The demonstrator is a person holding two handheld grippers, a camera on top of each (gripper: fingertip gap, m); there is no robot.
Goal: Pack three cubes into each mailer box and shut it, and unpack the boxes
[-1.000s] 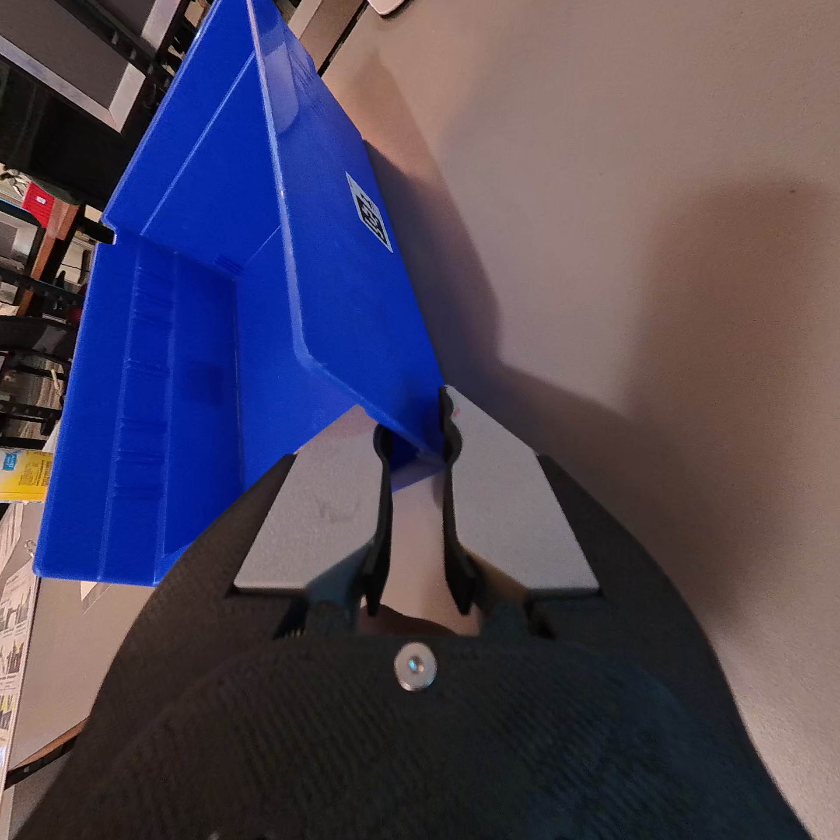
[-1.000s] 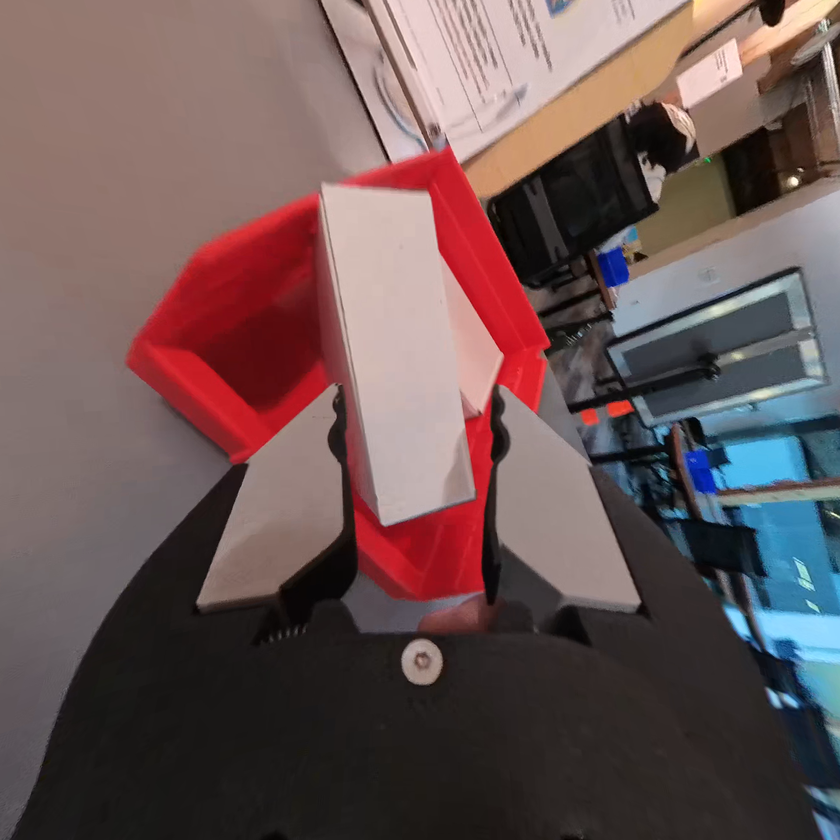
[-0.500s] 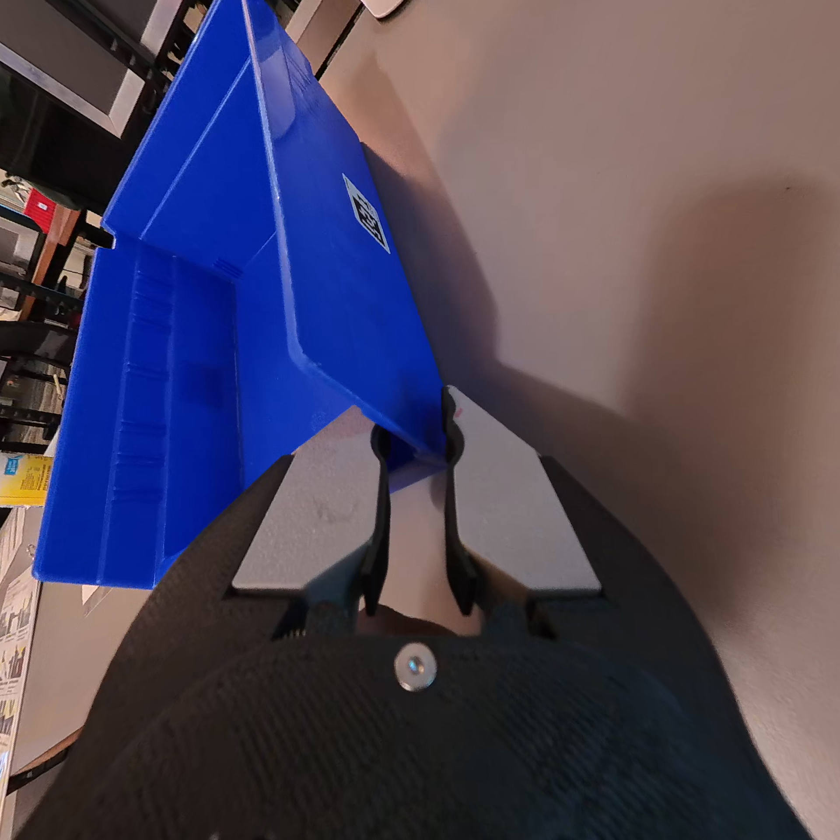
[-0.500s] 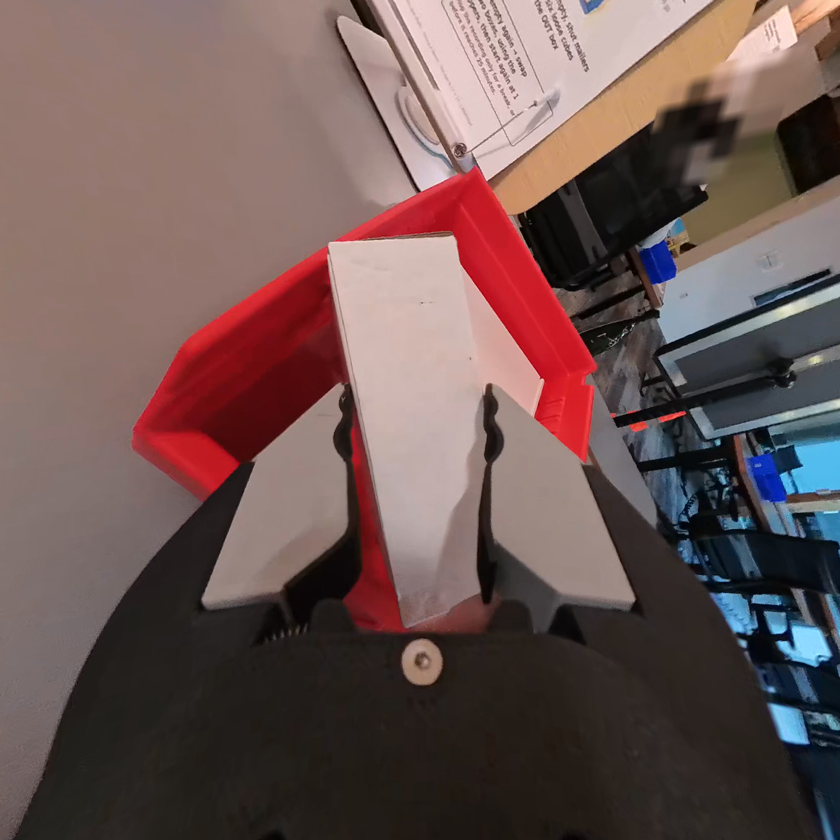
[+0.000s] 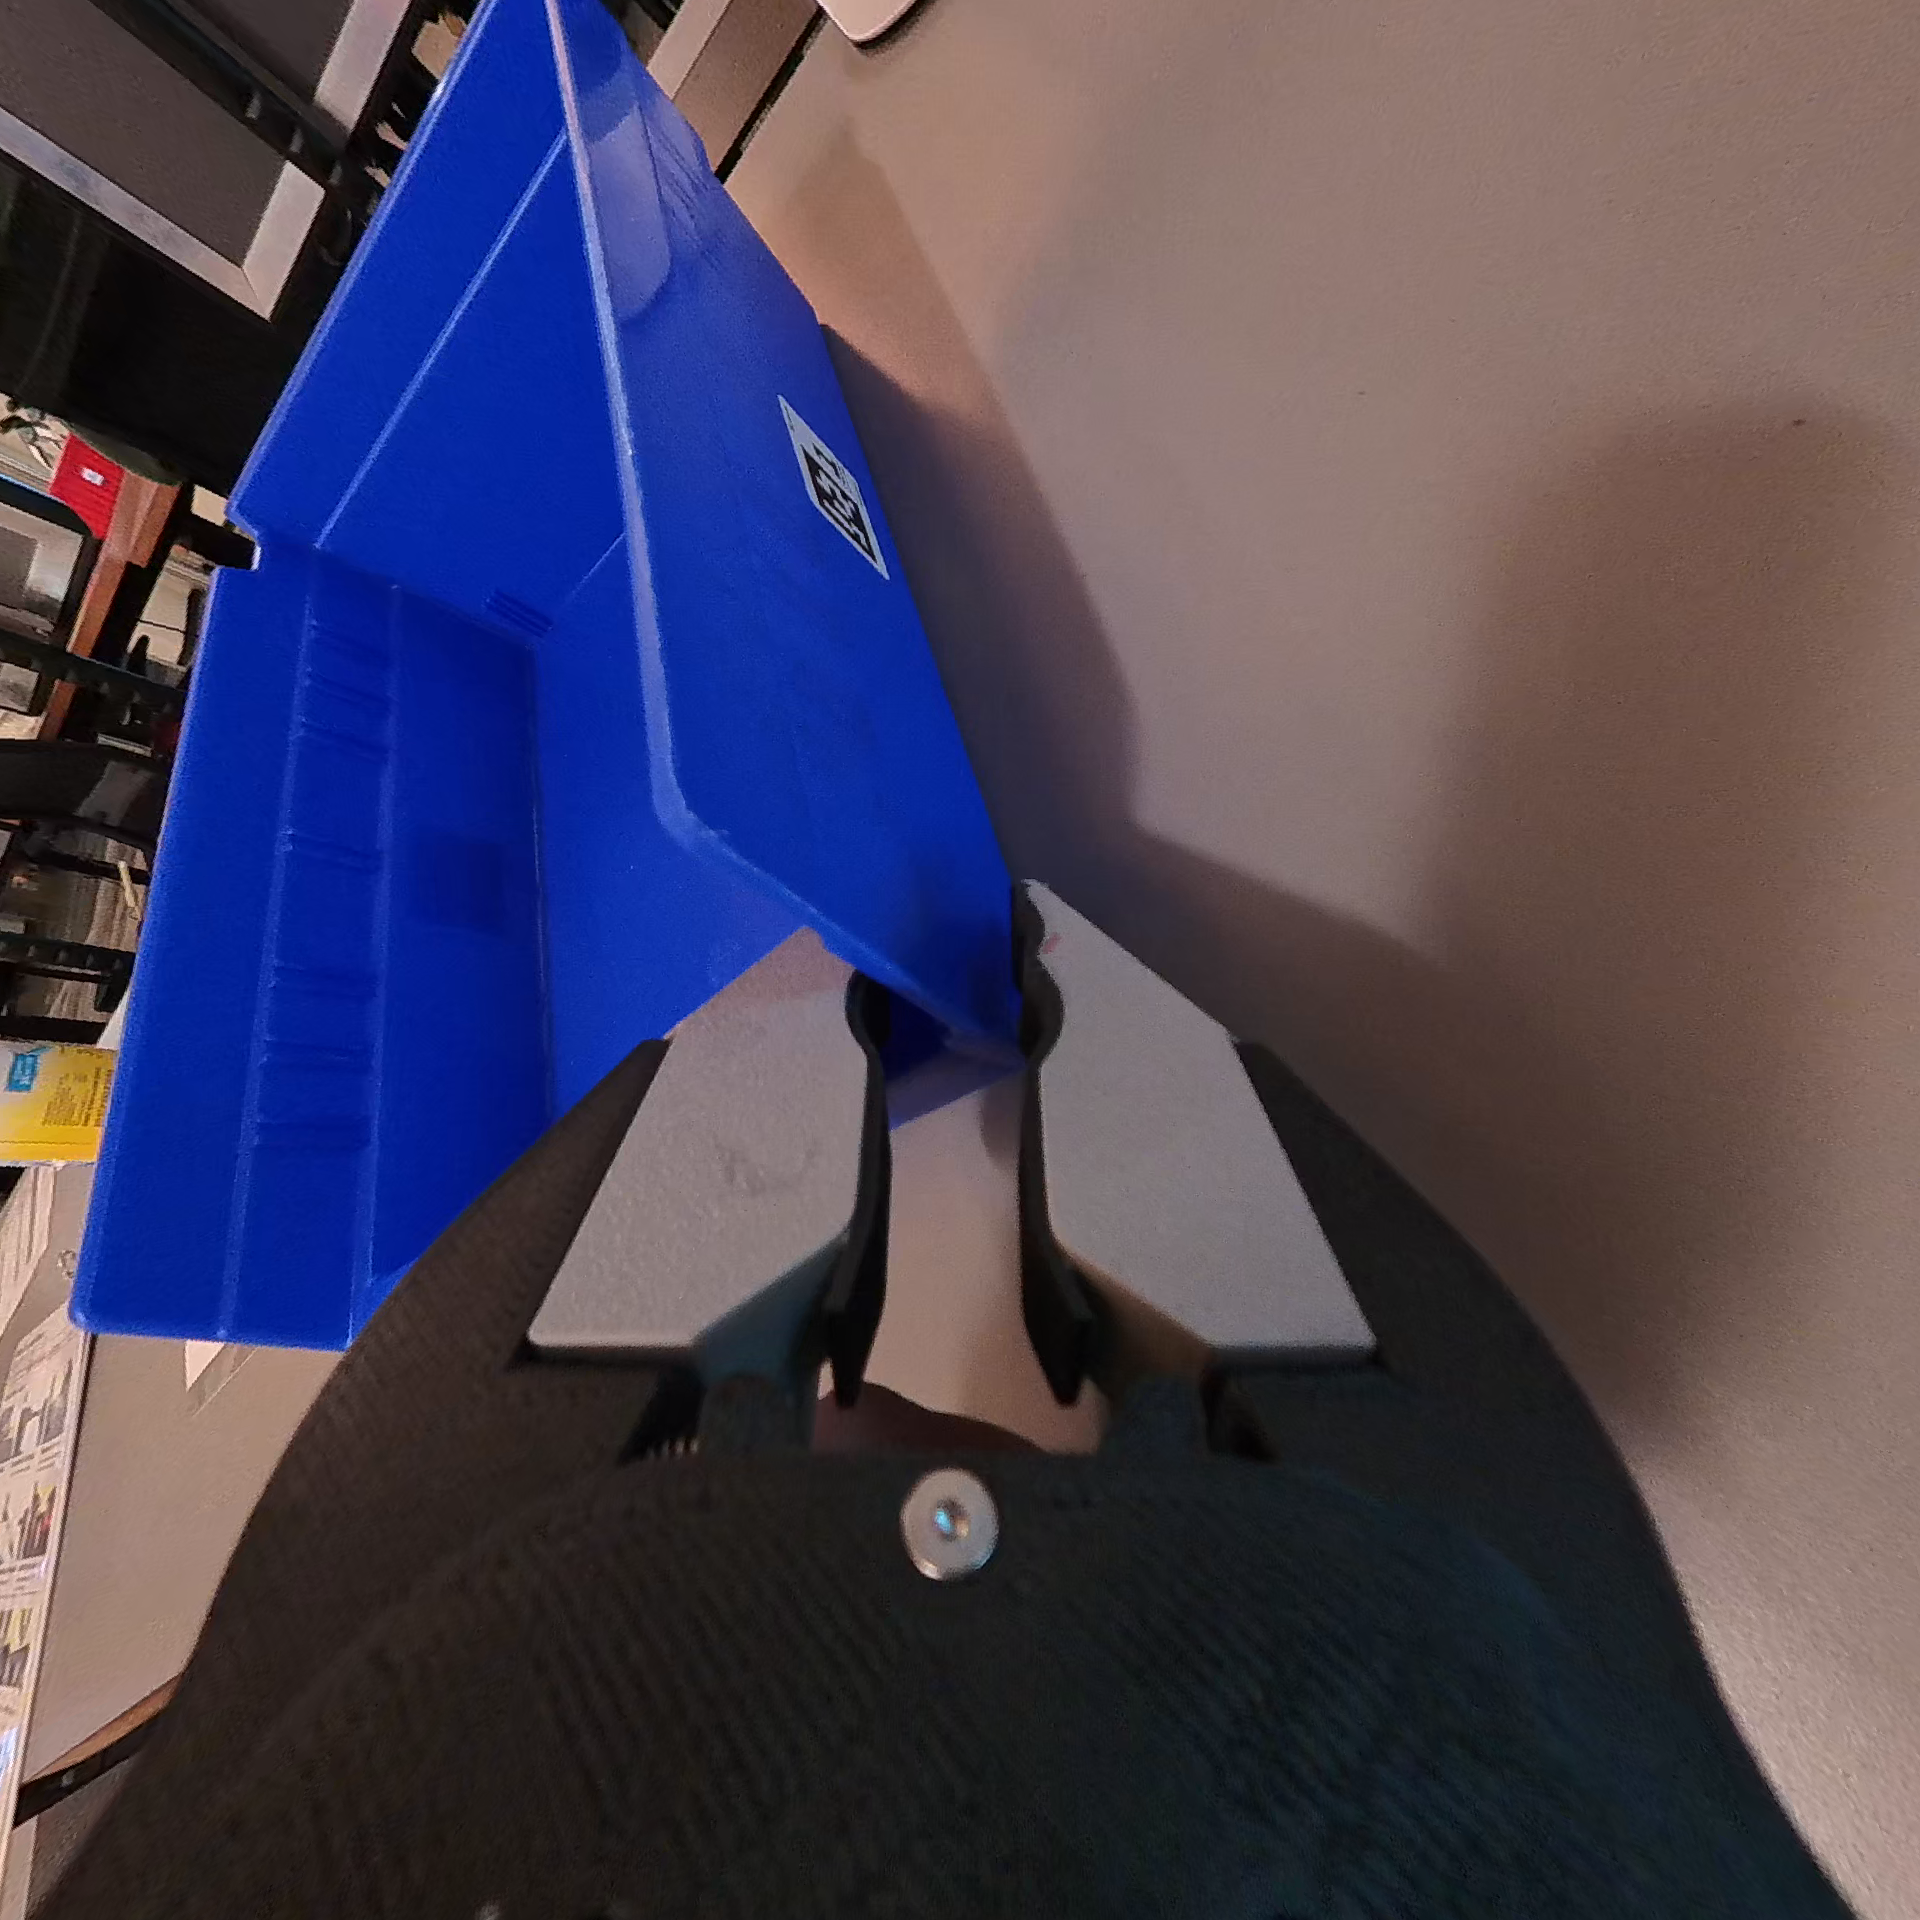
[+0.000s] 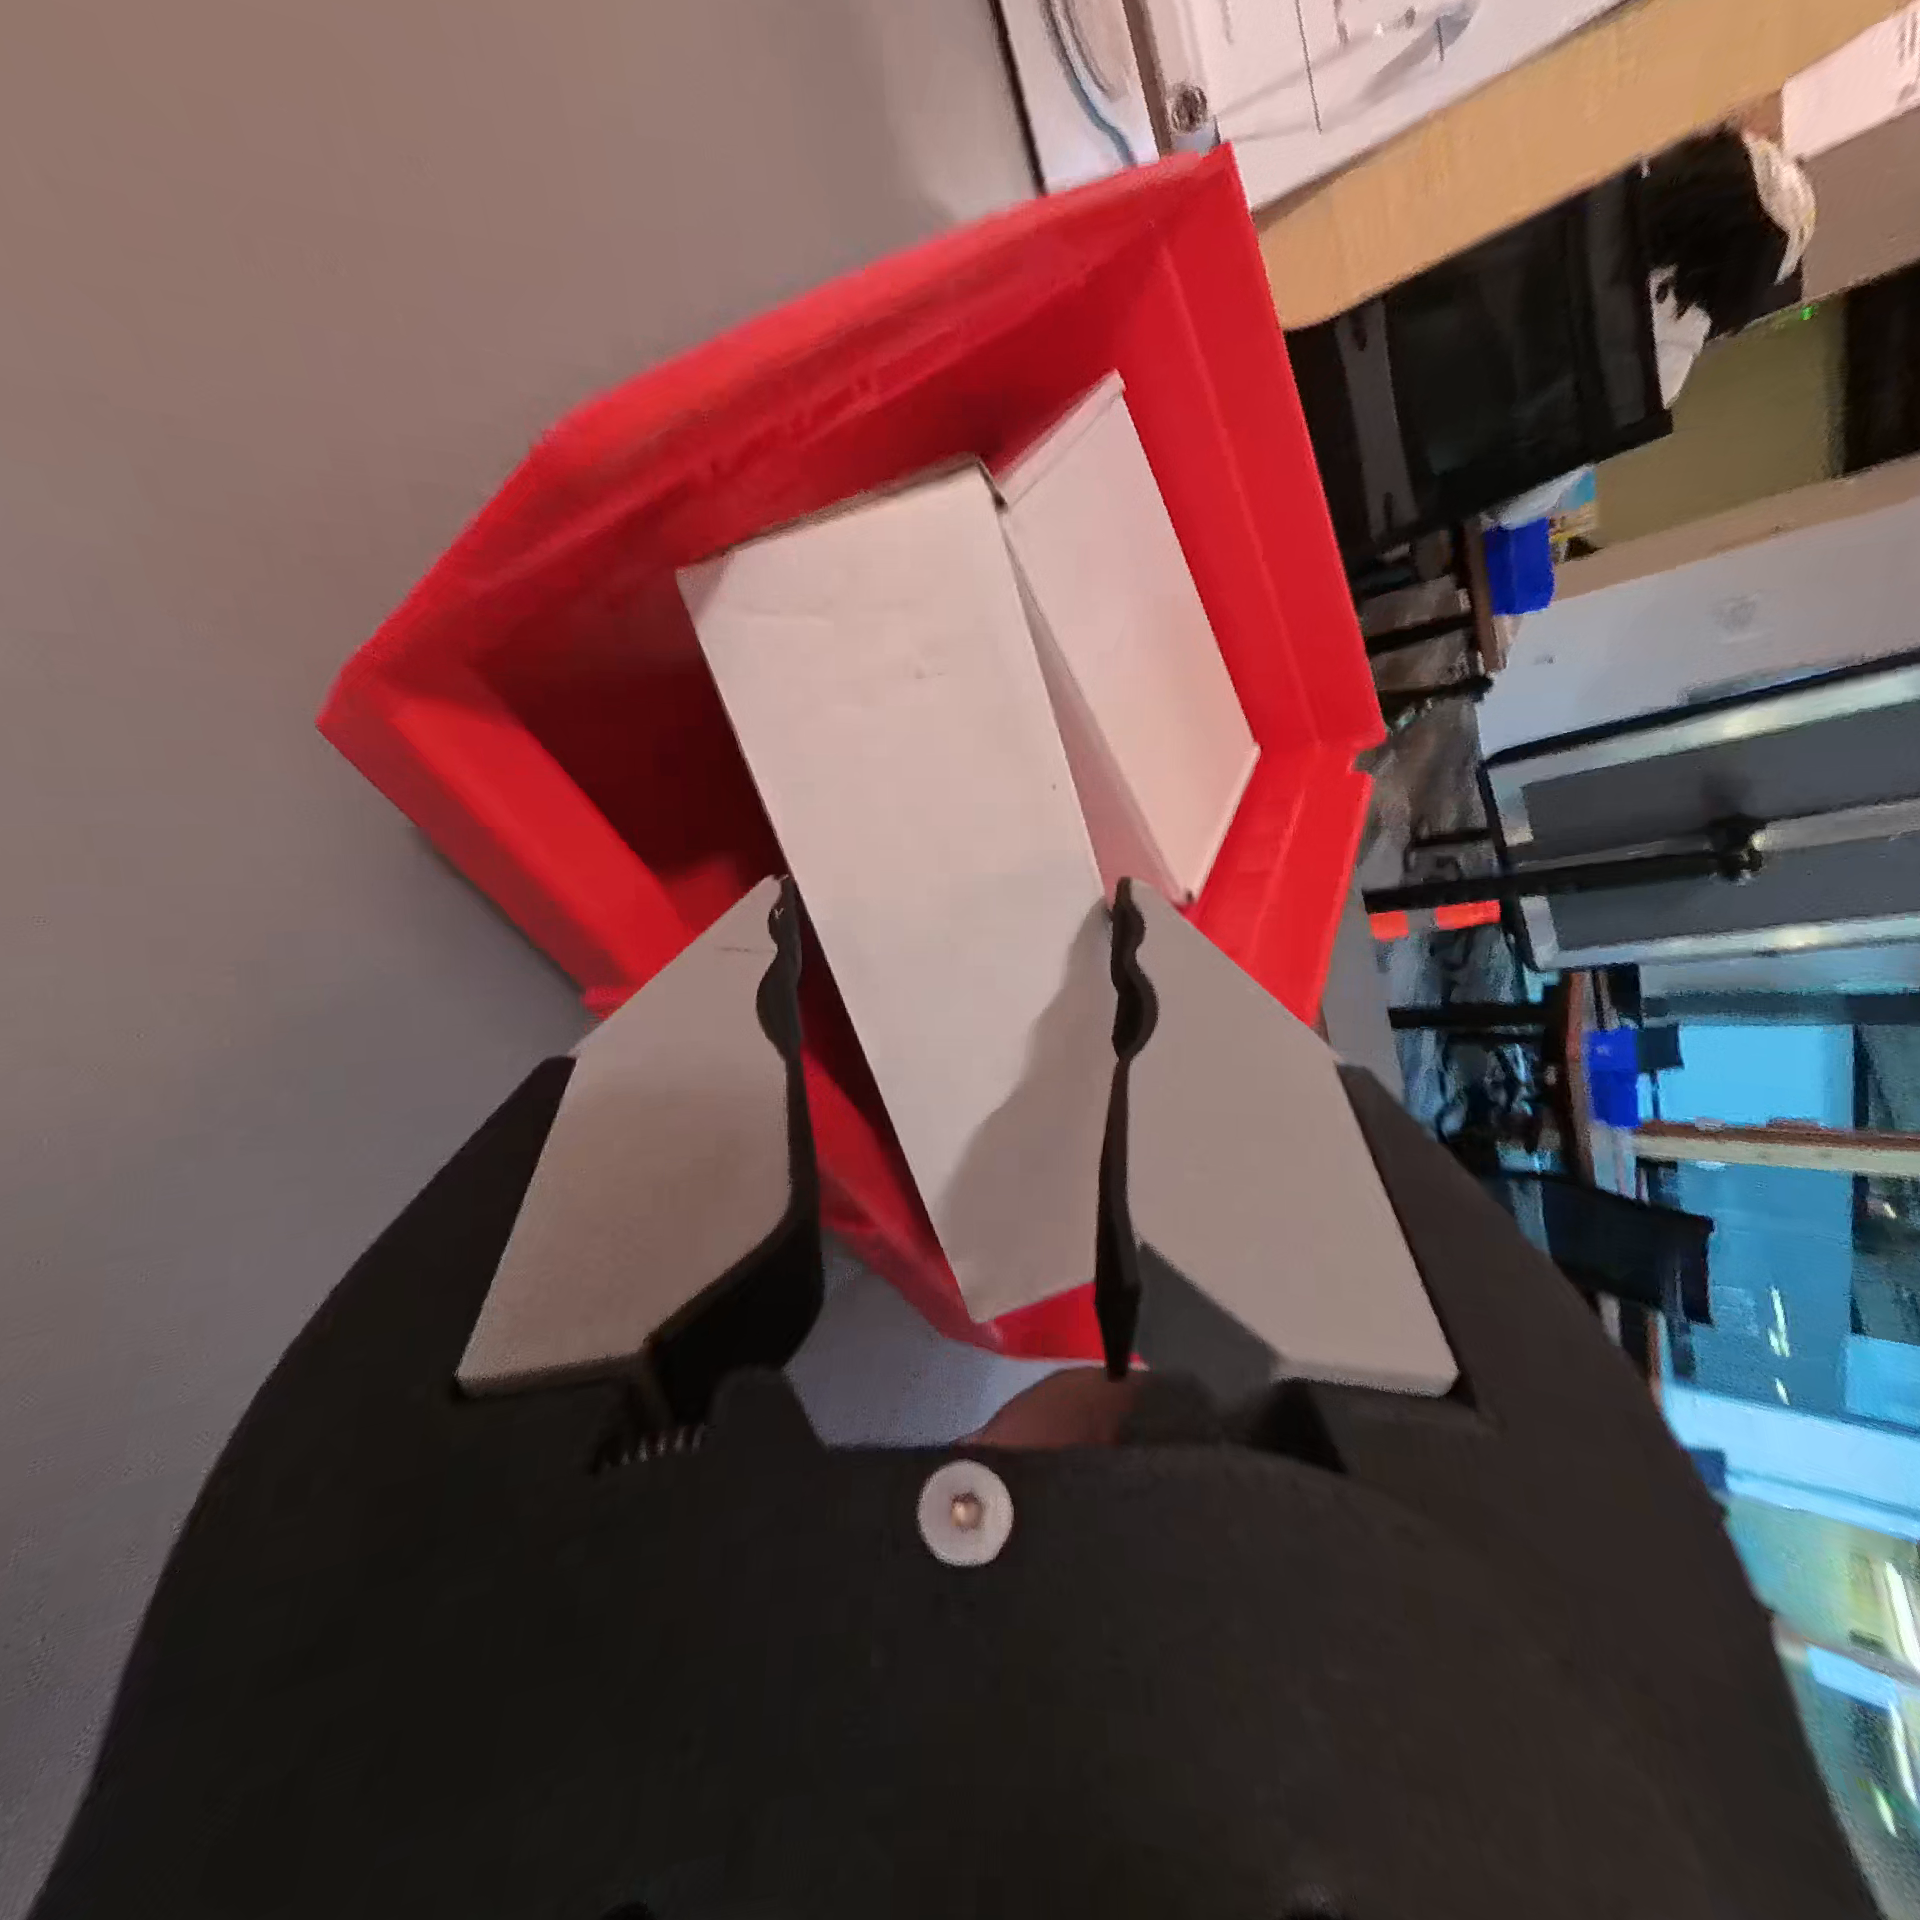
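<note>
Change: right gripper [image 6: 951, 966] backed off a bit, so more of the red bin shows now.
Table [image 5: 1455, 416]: grey, carries both bins.
Blue bin [image 5: 499, 831]: left gripper [image 5: 940, 987] pinches its near corner, narrow gap.
Red bin [image 6: 582, 582]: holds two white mailer boxes.
Front mailer box [image 6: 894, 790]: tilted, near end between the right jaws; grip unclear.
Second mailer box [image 6: 1132, 644]: just beside it.
</note>
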